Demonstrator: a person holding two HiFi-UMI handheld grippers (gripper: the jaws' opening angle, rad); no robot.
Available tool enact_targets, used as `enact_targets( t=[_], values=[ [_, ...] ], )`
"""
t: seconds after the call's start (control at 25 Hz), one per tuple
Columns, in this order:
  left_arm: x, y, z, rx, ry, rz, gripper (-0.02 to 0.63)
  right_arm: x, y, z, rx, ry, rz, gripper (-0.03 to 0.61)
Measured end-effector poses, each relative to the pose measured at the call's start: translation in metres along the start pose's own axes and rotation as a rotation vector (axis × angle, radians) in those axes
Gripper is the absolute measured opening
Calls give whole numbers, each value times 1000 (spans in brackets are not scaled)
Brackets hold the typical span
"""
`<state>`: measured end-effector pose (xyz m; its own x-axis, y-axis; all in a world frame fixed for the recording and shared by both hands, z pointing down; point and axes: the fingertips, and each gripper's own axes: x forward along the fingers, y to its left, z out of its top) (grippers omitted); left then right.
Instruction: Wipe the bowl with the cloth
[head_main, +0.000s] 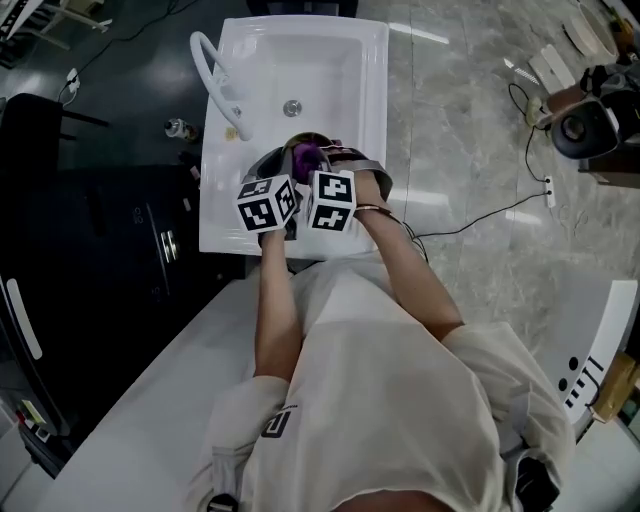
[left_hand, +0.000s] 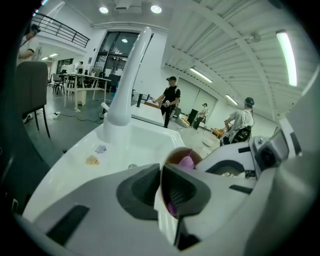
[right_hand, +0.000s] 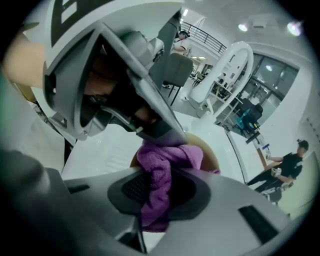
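Left gripper (left_hand: 161, 174) pinches bowl (left_hand: 174, 154) rim; right gripper (right_hand: 159, 192) presses cloth (right_hand: 161, 162) inside, above sink (head_main: 330, 70).

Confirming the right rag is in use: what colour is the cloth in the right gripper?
Purple. The cloth shows best in the right gripper view.

Purple cloth (right_hand: 162, 167); brown bowl (right_hand: 208, 153); white sink (head_main: 340, 70).

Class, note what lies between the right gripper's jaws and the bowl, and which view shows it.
The purple cloth, pinched in the right gripper and bunched into the bowl; the right gripper view shows it.
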<state>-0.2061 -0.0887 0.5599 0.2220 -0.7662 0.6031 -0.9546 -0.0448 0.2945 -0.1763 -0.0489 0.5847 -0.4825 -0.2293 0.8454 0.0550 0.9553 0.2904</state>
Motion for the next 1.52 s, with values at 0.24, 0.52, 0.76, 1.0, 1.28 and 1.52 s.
enact_targets(
  t=[0.24, 0.52, 0.76, 1.0, 1.28, 1.52],
  values=[
    [-7, -18, 4, -20, 12, -4, 26, -9, -18, 5, -62, -93, -53, 73],
    [-11, -26, 9, -28, 6, 74, 28, -14, -38, 3, -64, -188, -145, 75],
    [-21, -33, 7, -56, -39, 177, 34, -24, -54, -1, -100, -247, -202, 75],
    [-39, -41, -1, -26, -114, 355, 23, -37, -37, -19, -164, -289, -144, 75],
    [-40, -31, -19, -75, -99, 474, 20, -31, 2, -30, -330, -273, 144, 74],
    [-41, -16, -27, -86, -116, 541, 21, -52, 36, -34, -381, -346, 408, 72]
  ],
)
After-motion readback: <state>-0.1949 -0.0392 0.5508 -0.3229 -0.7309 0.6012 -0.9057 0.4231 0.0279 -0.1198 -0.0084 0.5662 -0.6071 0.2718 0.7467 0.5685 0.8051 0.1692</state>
